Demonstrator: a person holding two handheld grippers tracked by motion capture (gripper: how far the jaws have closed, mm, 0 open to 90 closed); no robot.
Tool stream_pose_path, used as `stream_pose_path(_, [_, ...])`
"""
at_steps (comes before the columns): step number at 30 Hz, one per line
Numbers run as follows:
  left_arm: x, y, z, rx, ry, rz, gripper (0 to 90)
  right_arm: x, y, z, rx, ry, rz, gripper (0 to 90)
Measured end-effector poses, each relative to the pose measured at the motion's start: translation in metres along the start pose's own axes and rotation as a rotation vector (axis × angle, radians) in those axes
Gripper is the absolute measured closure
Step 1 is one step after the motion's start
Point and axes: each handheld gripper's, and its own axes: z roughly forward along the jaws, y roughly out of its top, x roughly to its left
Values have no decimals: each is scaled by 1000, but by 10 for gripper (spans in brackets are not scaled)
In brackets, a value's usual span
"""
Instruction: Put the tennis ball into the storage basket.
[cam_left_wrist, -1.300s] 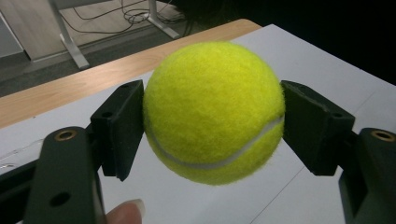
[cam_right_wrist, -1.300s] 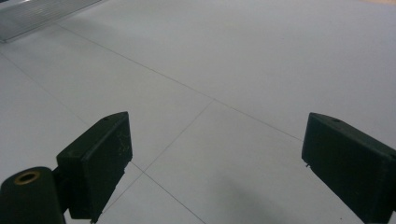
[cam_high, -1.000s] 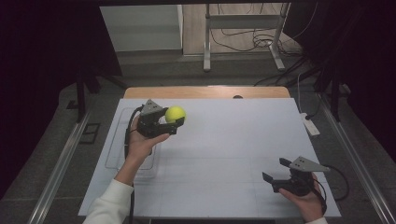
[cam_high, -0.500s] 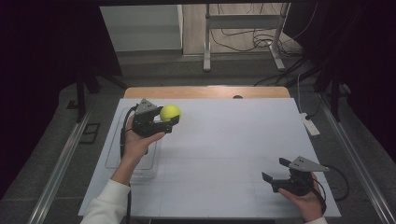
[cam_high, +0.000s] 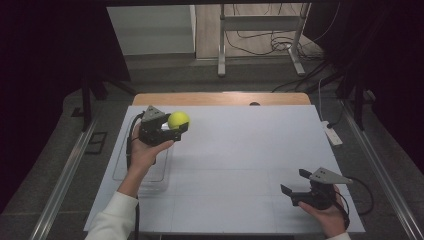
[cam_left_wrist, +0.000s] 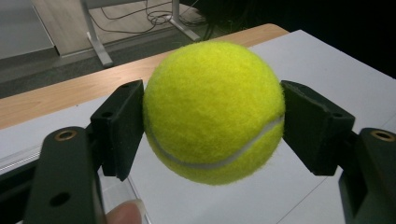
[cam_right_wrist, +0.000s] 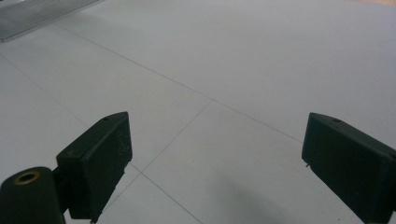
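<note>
A yellow-green tennis ball (cam_high: 178, 120) (cam_left_wrist: 214, 112) is clamped between the two black jaws of my left gripper (cam_high: 176, 126) (cam_left_wrist: 212, 128), which is shut on it and held above the left part of the white table top (cam_high: 250, 150). Both pads (cam_left_wrist: 122, 126) press on the ball's sides. My right gripper (cam_high: 296, 183) (cam_right_wrist: 217, 163) rests low near the table's front right, jaws wide open with nothing but bare white surface between them.
A clear plastic tray (cam_high: 142, 170) lies on the table's left side under the left forearm. A white power strip (cam_high: 332, 134) sits off the right edge. A wooden strip (cam_high: 220, 98) borders the far edge, with a metal stand (cam_high: 260, 45) beyond.
My left gripper has carried the ball a little toward the far side and to the left. The right gripper has stayed where it was.
</note>
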Motion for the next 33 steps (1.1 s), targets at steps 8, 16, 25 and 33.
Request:
stream_pose_path(8, [7,-1,-3,-1,24,-9,274,0,0,0,1,2,-1,87])
stream_pose_path(16, [17,-4,-5,-1,54,-24,274,0,0,1,1,5,-2,87])
stream_pose_path(25, [25,-5,-9,0,83,-32,274,0,0,1,2,2,-3,88])
stream_pose_path(33, [30,-3,-14,-4,104,-36,274,1,1,1,3,4,-1,88])
